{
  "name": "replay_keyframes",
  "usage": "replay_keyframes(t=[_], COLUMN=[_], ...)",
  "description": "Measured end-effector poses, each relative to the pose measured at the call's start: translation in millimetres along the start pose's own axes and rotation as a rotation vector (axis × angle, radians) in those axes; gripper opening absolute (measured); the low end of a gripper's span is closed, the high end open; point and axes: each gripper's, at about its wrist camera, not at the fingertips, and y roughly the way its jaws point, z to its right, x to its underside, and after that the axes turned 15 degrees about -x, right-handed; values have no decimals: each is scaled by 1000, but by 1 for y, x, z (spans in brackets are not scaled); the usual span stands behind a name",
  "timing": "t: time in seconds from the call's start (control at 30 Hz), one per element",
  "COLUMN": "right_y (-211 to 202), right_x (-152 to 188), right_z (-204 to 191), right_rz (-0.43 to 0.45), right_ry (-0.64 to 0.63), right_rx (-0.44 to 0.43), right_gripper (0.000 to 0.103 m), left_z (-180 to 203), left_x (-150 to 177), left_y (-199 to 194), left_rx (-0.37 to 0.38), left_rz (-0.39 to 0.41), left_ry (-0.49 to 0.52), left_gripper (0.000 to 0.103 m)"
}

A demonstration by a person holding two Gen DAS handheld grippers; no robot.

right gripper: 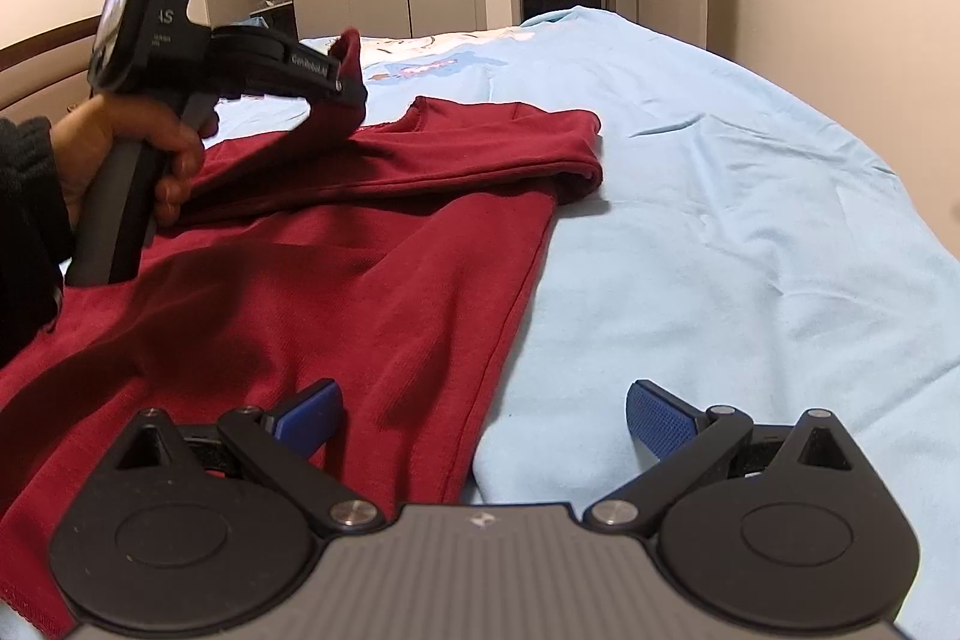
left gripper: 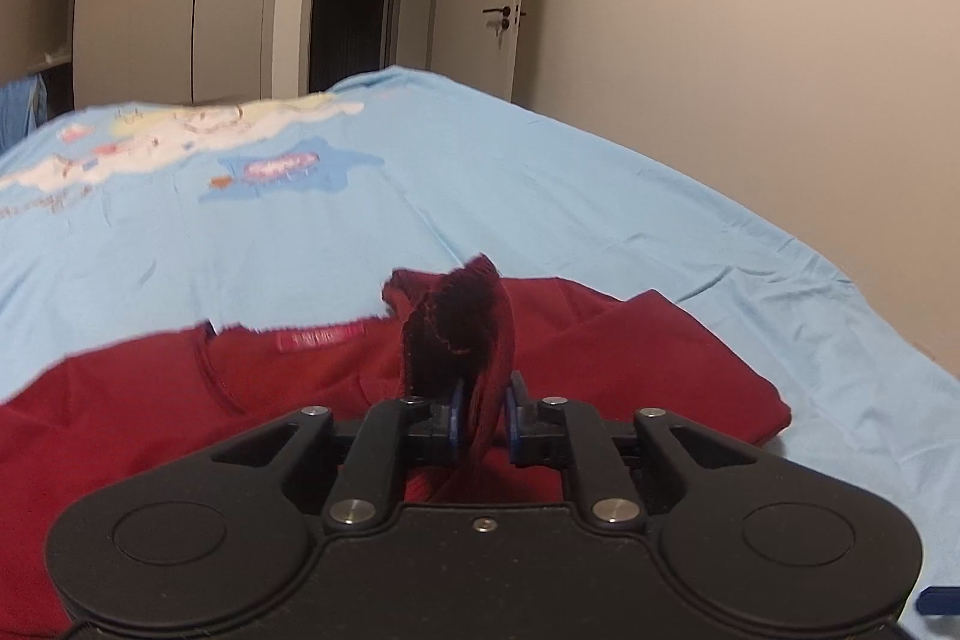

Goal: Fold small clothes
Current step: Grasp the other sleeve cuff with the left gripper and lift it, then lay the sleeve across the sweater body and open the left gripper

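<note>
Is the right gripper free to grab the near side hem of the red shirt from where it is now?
Probably yes. The right gripper is open and empty, with the red shirt's side hem lying flat between its fingers on the blue sheet; nothing blocks it.

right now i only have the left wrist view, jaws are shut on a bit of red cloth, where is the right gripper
Observer: The right gripper is open, low over the side hem of the red shirt, one pad above cloth, the other above the blue bedsheet.
Operator: is it holding anything
Observer: No, nothing sits between its jaws.
Operator: how does my grip look from there
Observer: The left gripper holds a sleeve end lifted off the shirt, near the collar.
Operator: is the other sleeve folded
Observer: The right wrist view shows it folded across the chest.
</note>
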Motion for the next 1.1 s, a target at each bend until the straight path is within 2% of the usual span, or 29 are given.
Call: replay_keyframes(t=[0.07,0.23,0.43,0.57,0.8,0.93,1.1], right_y=[0,2,4,7,13,21,52], right_x=[1,1,1,0,-1,-11,-37], right_z=[0,-2,-5,-8,-16,-26,-33], right_rz=[-2,-6,-8,-9,-14,-14,7], right_ry=[2,8,9,10,-6,-105,-195], right_rx=[0,0,-2,-6,-3,-4,-32], right_gripper=[103,103,103,103,103,103,103], left_z=[-6,-20,-47,-66,-92,-122,-182], left_x=[0,2,5,8,10,15,30], left_y=[-1,-11,-29,-41,-56,-66,-79], left_rx=[18,25,-4,-7,-69,-207,-379], left_rz=[-15,-32,-33,-37,-37,-45,-90], left_ry=[-22,-60,-97,-129,-154,-160,-218], left_gripper=[25,58,80,90,93,98,100])
